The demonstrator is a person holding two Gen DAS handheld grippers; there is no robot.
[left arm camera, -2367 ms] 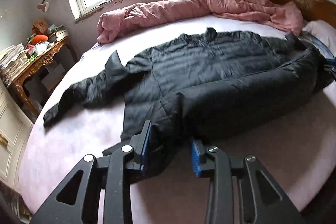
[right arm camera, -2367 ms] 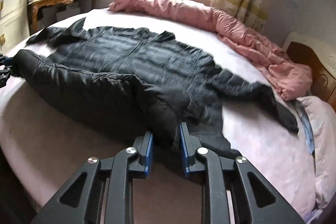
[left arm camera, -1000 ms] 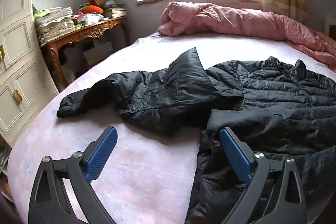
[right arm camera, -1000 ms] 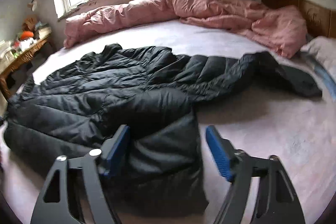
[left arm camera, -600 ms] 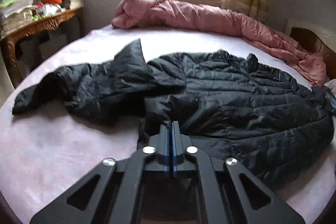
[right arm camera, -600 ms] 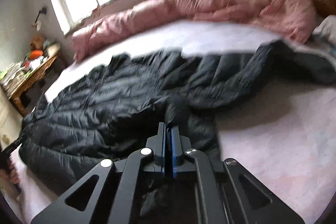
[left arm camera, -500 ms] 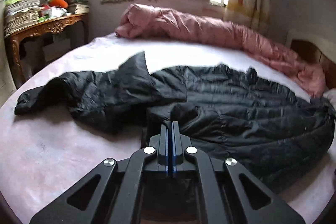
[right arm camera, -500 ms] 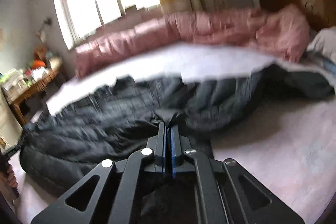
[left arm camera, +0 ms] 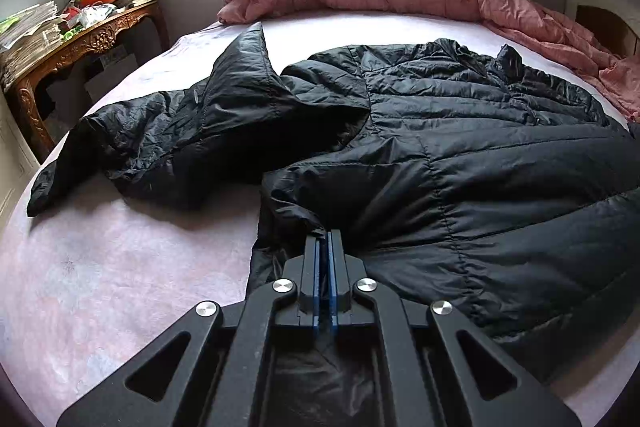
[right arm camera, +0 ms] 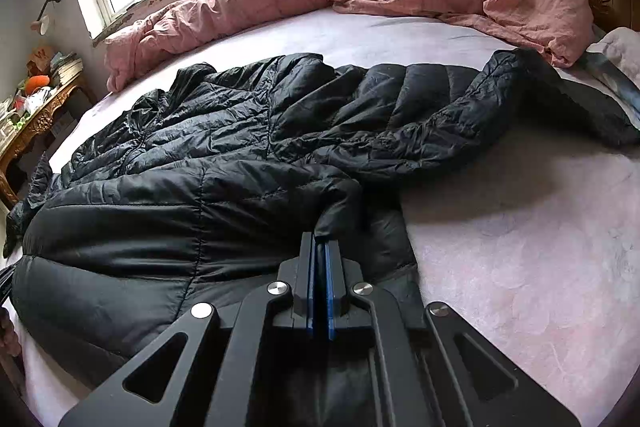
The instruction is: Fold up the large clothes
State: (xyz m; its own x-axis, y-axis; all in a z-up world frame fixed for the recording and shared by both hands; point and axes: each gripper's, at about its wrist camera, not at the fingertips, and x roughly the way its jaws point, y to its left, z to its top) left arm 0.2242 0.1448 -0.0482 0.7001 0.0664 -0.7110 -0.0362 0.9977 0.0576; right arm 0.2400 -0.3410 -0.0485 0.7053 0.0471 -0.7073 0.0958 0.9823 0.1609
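Folding is only getting under way: you are pinching the black puffer jacket (left arm camera: 460,155) on the pink bedsheet (left arm camera: 120,267), left gripper (left arm camera: 325,239) and right gripper (right arm camera: 320,241) both clenched on its folded-over hem corners, while both sleeves are lying unfolded.

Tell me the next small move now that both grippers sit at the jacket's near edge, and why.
Probably lift both together and carry the near edge toward the collar side. The left gripper and right gripper each look shut on the black jacket, pinching a bulge of its folded-over hem. The sleeves still sprawl across the pink sheet, so keep the lift low and even.
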